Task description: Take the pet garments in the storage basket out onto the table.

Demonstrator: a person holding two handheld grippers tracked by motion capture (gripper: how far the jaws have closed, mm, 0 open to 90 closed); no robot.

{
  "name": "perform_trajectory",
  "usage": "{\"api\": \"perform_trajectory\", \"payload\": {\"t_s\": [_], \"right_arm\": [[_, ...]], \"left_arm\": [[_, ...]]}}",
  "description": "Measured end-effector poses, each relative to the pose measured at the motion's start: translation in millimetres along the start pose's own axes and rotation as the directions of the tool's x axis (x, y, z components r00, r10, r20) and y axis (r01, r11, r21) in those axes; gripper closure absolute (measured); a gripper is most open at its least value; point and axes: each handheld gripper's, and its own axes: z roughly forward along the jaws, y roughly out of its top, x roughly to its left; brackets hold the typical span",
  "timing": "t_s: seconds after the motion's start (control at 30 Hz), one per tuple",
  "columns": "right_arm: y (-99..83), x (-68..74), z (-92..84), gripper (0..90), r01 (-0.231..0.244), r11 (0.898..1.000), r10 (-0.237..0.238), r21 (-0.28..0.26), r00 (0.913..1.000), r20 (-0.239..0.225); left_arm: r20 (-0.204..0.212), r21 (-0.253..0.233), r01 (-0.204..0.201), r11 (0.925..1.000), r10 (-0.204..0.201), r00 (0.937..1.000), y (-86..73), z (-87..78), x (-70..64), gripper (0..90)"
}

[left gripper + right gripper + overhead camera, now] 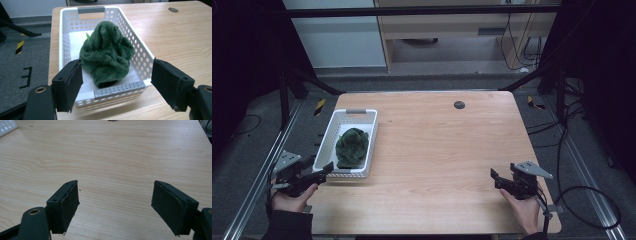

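Green cloth sits bunched in the white basket at the table's left side, heaped against the near wall. Left gripper hangs just off the basket's near rim, jaws spread wide and empty; in the left gripper view the pads bracket the near wall with the cloth beyond them, nothing pinched. Right gripper rests low at the near right edge over bare wood, jaws likewise parted, holding nothing, well apart from the basket. Risks, as I judge them: if the left gripper goes in for the cloth from this low angle, a jaw could catch the perforated wall and shove or tip the light basket, since nothing steadies it. A shallow pinch on the plush heap might take only a fold, letting the rest drag or snag on the rim. The basket lies close to the table's left edge, so a push that way could slide it off.
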Motion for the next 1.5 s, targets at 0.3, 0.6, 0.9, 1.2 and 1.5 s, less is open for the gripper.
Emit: {"api": "perform_trajectory", "payload": {"t_s": [0.3,0.6,0.9,1.2,1.5], "right_arm": [[-0.4,0.6,1.2,21.3,0.006,1.000,-0.006,0.011,1.0000,-0.005],[-0.5,0.5,1.7,21.1,0.011,1.000,-0.011,0.016,0.9999,-0.004],[-0.4,0.8,2.3,20.9,0.014,1.000,-0.014,0.018,0.9999,-0.007],[-0.5,0.8,2.3,20.7,0.011,1.000,-0.011,0.022,0.9999,-0.012],[-1.3,0.2,3.4,20.6,0.019,0.999,-0.018,0.027,0.9997,-0.017]], "left_arm": [[0.017,0.048,-0.087,0.9951,0.086,0.9962,28.2,7.6,1.7,24.3],[0.003,0.110,-0.168,0.9796,0.169,0.9856,59.2,13.9,1.8,23.9],[-0.008,0.133,-0.225,0.9652,0.228,0.9736,87.7,21.3,-5.3,23.2],[-0.013,0.187,-0.243,0.9517,0.250,0.9681,108.8,27.3,-4.9,21.9],[-0.003,0.237,-0.265,0.9347,0.274,0.9618,121.0,37.7,-4.1,20.2]]}}
